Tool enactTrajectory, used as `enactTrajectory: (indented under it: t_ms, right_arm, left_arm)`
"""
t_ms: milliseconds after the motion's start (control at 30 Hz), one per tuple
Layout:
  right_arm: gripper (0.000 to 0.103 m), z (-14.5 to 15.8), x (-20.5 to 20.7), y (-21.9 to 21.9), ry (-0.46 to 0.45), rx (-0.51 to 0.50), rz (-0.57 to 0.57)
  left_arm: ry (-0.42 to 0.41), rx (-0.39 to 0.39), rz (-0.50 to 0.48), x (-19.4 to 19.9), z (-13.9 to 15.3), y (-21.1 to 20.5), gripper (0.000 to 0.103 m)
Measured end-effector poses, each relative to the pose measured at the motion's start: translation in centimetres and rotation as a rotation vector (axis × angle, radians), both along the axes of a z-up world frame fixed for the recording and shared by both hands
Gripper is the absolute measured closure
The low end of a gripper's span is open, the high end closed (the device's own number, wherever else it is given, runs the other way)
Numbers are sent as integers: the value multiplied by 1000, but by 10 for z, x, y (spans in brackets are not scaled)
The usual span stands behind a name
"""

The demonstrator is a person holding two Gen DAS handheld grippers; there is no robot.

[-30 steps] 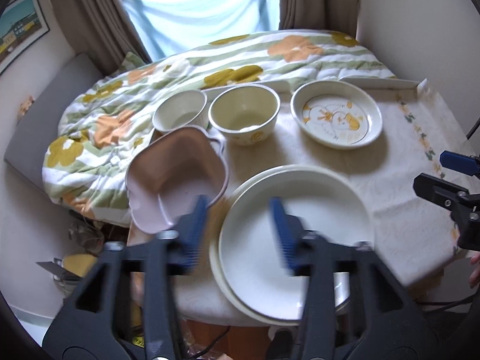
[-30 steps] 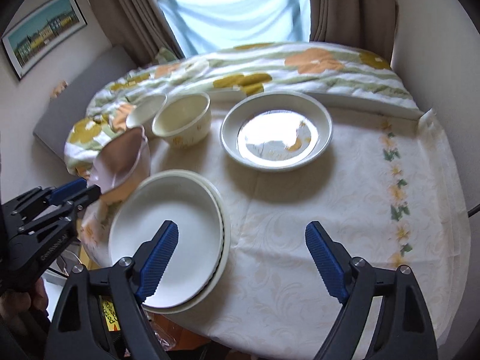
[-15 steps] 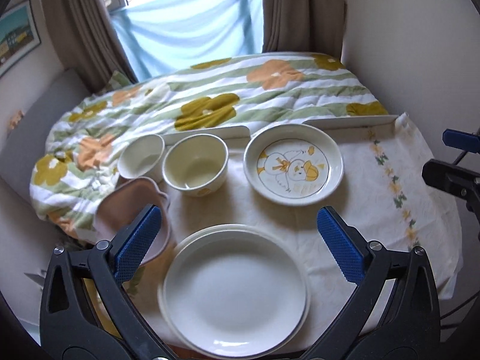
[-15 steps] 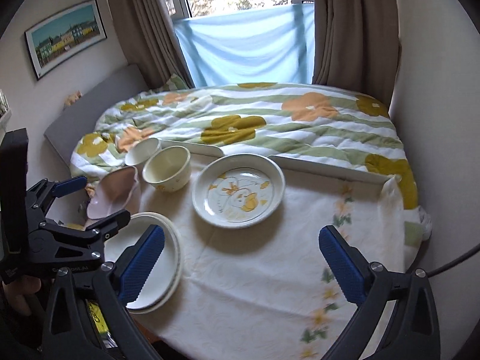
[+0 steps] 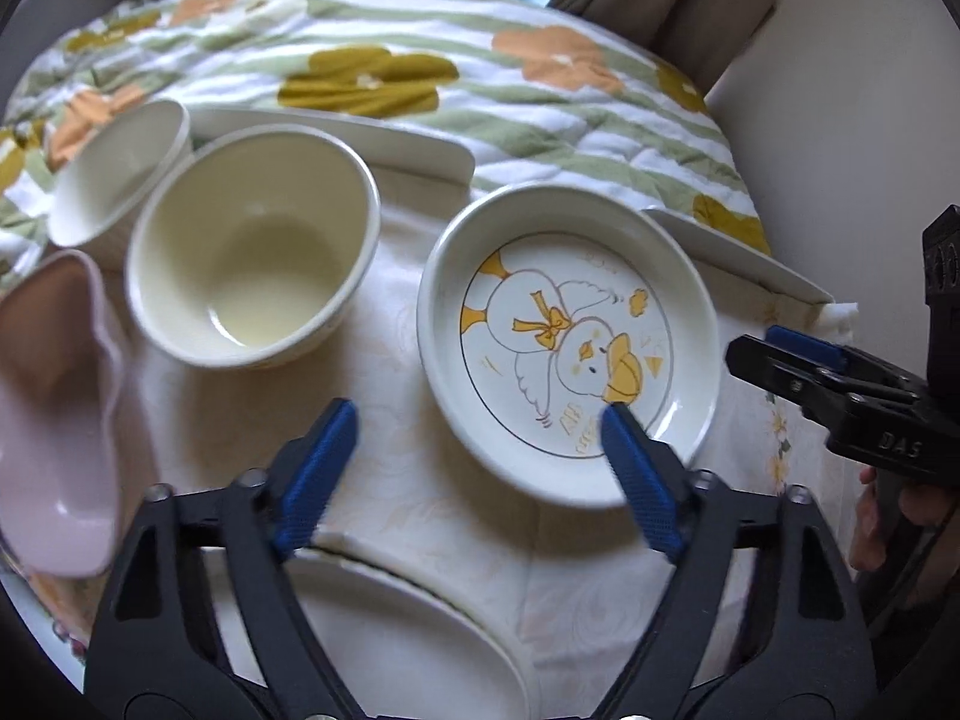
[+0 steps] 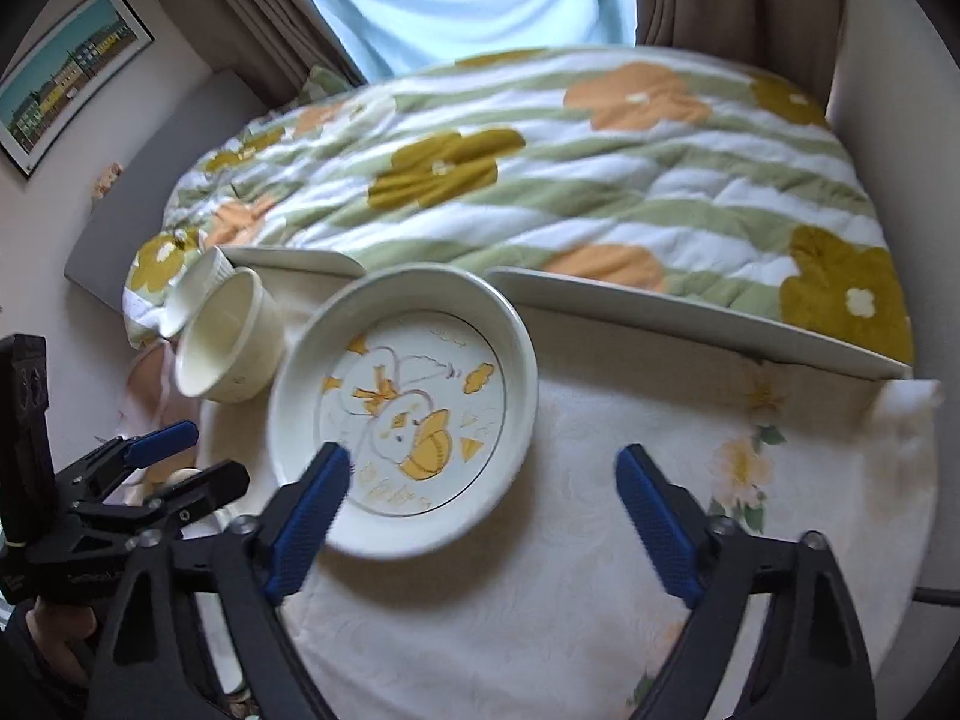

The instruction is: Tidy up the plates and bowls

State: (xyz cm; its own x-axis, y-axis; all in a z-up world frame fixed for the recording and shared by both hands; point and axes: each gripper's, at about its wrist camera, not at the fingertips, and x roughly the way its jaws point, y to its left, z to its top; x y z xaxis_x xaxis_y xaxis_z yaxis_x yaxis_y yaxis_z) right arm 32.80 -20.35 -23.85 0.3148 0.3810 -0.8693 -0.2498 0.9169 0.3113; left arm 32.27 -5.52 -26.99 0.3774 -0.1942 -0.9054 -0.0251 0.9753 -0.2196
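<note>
Both tools spread wide, gripping nothing: left tool [image 5: 474, 456] and right tool [image 6: 480, 510] hover at the duck plate [image 5: 570, 336] on the counter [image 6: 600, 570], near the cream bowl [image 5: 252, 252]. Likely step: picking up this plate; next needs one finger over its rim. Right tool reads "DAS".

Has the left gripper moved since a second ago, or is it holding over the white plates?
Yes. The left gripper has gone forward off the stacked white plates, and its open jaws now straddle the near rim of the duck plate.
</note>
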Motion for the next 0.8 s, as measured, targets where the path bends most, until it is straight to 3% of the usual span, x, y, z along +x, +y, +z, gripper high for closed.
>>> enactTrajectory:
  t_ms: [67, 200, 267, 400, 533, 800]
  right_arm:
    - [44, -15, 9, 1, 25, 10, 4]
    - [55, -30, 20, 6, 34, 12, 30]
    - [68, -34, 23, 5, 38, 20, 31]
    - [80, -38, 26, 6, 39, 22, 36]
    - [89, -39, 26, 5, 32, 7, 36]
    - [89, -37, 24, 1, 29, 27, 33]
  left_arm:
    - [34, 9, -9, 9, -15, -1, 41]
    - [71, -5, -4, 19, -33, 1, 56]
    - [79, 1, -5, 22, -38, 1, 64]
    - [62, 11, -11, 26, -37, 1, 83]
    - [58, 11, -1, 27, -36, 3, 84]
    - [30, 29, -4, 23, -26, 4, 84]
